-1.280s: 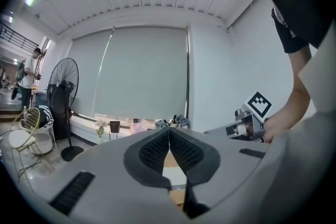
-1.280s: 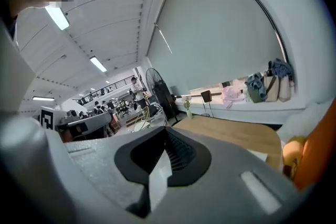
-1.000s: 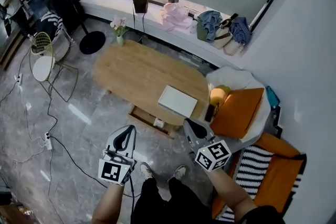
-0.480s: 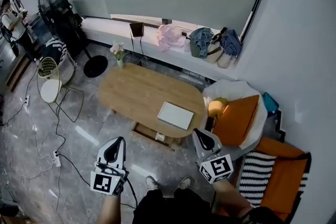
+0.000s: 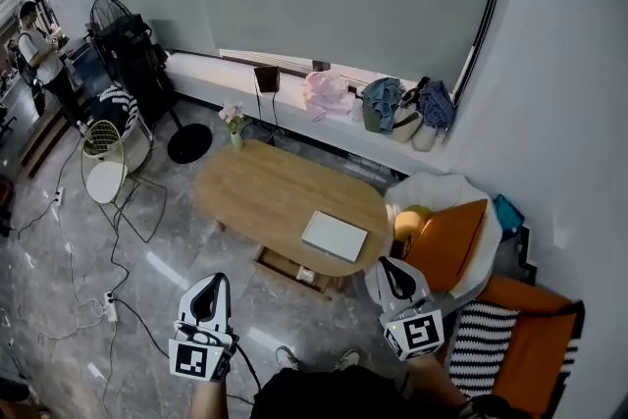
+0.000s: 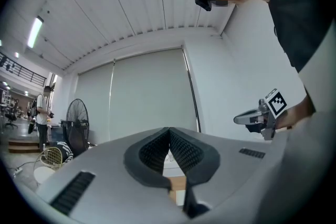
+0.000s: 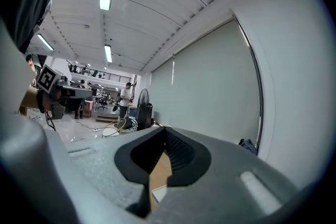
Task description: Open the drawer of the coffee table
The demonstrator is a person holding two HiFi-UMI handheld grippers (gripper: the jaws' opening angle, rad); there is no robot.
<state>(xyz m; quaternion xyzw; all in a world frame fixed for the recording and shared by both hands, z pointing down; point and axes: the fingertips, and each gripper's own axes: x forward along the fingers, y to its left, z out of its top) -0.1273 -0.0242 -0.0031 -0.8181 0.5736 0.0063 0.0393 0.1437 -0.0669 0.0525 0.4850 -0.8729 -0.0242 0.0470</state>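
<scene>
Both tongs are held up in front of the person, side by side and well apart, and each pair is pressed together with nothing pinched. The left tongs [image 5: 216,280] show their ribbed pads meeting at the tip in the left gripper view [image 6: 169,134]. The right tongs [image 5: 381,265] look the same in the right gripper view [image 7: 165,134].

The oval wooden surface [image 5: 270,196] lies ahead of them on the grey floor. Its drawer [image 5: 292,267] shows under the near edge, jutting out toward the person with something small and white inside. In the head view the drawer sits between the two tips, and neither pair touches it. In each gripper view a strip of the wood shows low in the gap behind the closed pads.

A flat white slab [image 5: 335,235] lies on the surface near its right end. A small vase of flowers [image 5: 235,123] stands just beyond its far left end. An orange cushion [image 5: 446,238] is just right of the right tongs.
</scene>
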